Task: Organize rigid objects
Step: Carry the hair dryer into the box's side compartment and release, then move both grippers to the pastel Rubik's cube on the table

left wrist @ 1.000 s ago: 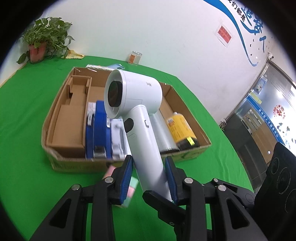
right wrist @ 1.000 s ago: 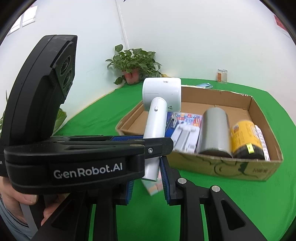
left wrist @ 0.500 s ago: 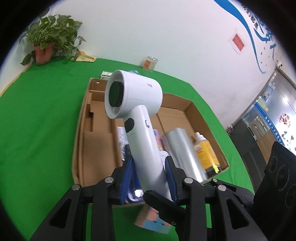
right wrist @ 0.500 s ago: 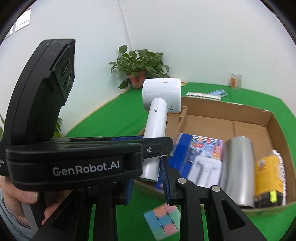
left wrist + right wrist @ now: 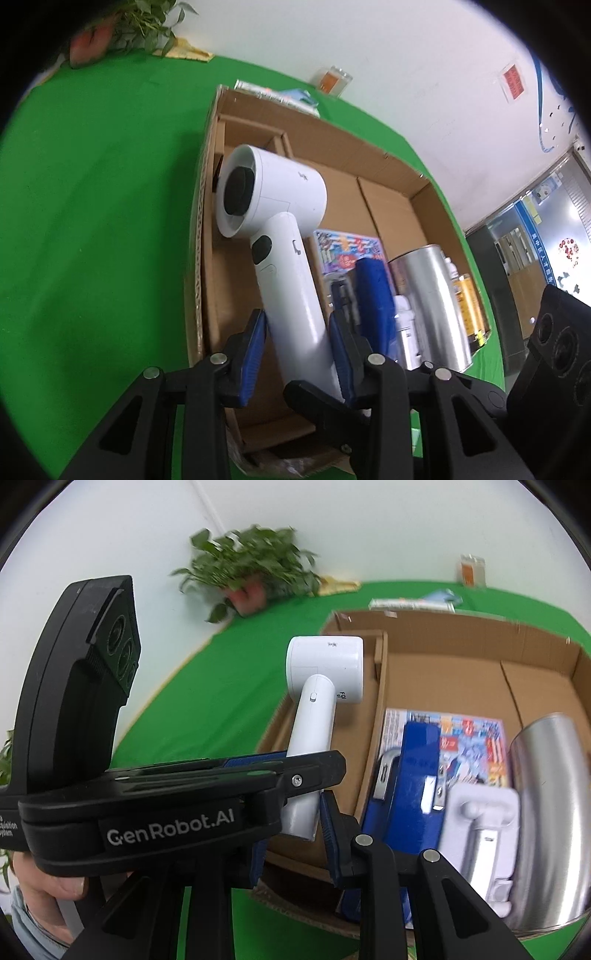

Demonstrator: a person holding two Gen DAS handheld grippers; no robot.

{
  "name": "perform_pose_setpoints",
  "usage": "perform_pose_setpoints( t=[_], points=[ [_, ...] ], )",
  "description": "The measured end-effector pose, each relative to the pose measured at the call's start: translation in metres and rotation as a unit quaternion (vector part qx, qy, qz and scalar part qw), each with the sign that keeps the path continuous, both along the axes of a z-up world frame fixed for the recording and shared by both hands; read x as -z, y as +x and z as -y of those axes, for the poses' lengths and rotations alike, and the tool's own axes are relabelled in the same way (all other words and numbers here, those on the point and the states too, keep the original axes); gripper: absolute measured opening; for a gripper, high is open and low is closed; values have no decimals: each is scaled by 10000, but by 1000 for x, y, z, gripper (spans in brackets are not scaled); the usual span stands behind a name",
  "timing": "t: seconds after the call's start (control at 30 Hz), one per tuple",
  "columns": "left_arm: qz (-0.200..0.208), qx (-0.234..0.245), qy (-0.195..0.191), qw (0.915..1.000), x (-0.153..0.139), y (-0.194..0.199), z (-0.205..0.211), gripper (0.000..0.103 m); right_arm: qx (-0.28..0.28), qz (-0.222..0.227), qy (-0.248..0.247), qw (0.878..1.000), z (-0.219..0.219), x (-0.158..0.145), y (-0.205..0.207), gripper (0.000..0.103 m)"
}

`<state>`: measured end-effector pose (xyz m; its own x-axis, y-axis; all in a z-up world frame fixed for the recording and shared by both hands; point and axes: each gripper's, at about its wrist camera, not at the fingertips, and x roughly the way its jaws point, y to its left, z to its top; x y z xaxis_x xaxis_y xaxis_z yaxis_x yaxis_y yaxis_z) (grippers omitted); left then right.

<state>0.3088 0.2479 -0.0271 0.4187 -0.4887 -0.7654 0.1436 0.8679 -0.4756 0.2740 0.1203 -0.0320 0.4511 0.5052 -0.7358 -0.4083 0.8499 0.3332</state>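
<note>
Both scenes are viewed from wrist level, tilted steeply down and close over the cardboard box (image 5: 384,173). The box is shared by both views, as are the white dryer (image 5: 280,236) and the potted plant (image 5: 251,568) at 11 o'clock.

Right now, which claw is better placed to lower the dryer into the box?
Left claw, probably: it clamps the dryer mid-handle over the box's bare left side; the right claw only pinches the handle's end.
</note>
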Motion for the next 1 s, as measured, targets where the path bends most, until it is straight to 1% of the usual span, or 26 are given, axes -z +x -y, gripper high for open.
perform_pose_setpoints(
  t=[0.07, 0.17, 0.23, 0.27, 0.3, 0.33, 0.37, 0.4, 0.43, 0.47, 0.5, 0.53, 0.57, 0.6, 0.63, 0.73, 0.77, 0.83, 0.87, 0.9, 0.93, 0.97, 1.0],
  points=[
    [64, 36, -48, 10000, 0, 0, -3, 34, 2, -62, 21, 10000, -2, 5, 1, 28],
    [-43, -90, -148, 9998, 0, -1, -10, 34, -49, 78, -66, 9999, -9, 4, -3, 31],
    [94, -290, -51, 9995, -7, -8, -15, 34, -111, 112, 8, 9999, -10, 0, -6, 31],
    [299, -359, 82, 9989, -15, -17, -16, 34, -118, 166, 27, 9998, -8, -5, -10, 31],
    [484, -424, 176, 9978, -22, -26, -17, 38, -88, 311, 44, 9995, -4, -10, -16, 36],
    [779, -568, 358, 9947, -32, -41, -17, 41, -43, 477, 2, 9989, 3, -16, -23, 49],
    [1096, -690, 559, 9900, -43, -57, -16, 53, 17, 648, -41, 9979, 8, -20, -30, 59],
    [1378, -768, 715, 9849, -51, -70, -14, 73, 129, 913, -120, 9957, 14, -24, -40, 82],
    [1715, -884, 915, 9769, -59, -85, -12, 84, 265, 1220, -230, 9919, 20, -29, -51, 98],
    [2229, -1148, 1251, 9599, -68, -109, -7, 95, 393, 1522, -406, 9867, 27, -31, -64, 103],
    [2541, -1335, 1441, 9470, -72, -124, -2, 103, 445, 1695, -534, 9831, 32, -33, -73, 102],
    [2786, -1473, 1595, 9355, -75, -139, 3, 102, 468, 1830, -665, 9797, 37, -32, -83, 102],
    [2955, -1531, 1726, 9271, -77, -155, 10, 102, 496, 1901, -778, 9774, 44, -31, -92, 102],
    [2943, -1538, 1760, 9267, -76, -163, 15, 102, 545, 1918, -837, 9763, 51, -30, -99, 102],
    [2875, -1547, 1771, 9285, -73, -169, 19, 102, 620, 1927, -871, 9754, 60, -27, -107, 102],
    [2619, -1600, 1651, 9373, -63, -189, 31, 102, 727, 1918, -980, 9738, 84, -20, -127, 102],
    [2482, -1590, 1630, 9416, -59, -190, 38, 102, 717, 1863, -1012, 9746, 93, -17, -129, 102],
    [2383, -1469, 1553, 9474, -53, -201, 49, 102, 698, 1717, -1073, 9768, 107, -8, -138, 102],
    [2388, -1441, 1514, 9483, -51, -207, 53, 95, 713, 1665, -1089, 9774, 117, -5, -144, 102],
    [2402, -1423, 1414, 9498, -48, -213, 58, 59, 722, 1626, -1094, 9780, 122, -2, -147, 102],
    [2324, -1250, 1199, 9571, -46, -217, 64, 28, 711, 1577, -1080, 9790, 129, 1, -153, 102],
    [2103, -1053, 1048, 9663, -40, -211, 71, 6, 663, 1539, -1031, 9805, 137, 4, -161, 101],
    [1999, -1021, 963, 9697, -38, -212, 74, 5, 619, 1540, -984, 9812, 145, 6, -170, 89]
  ],
)
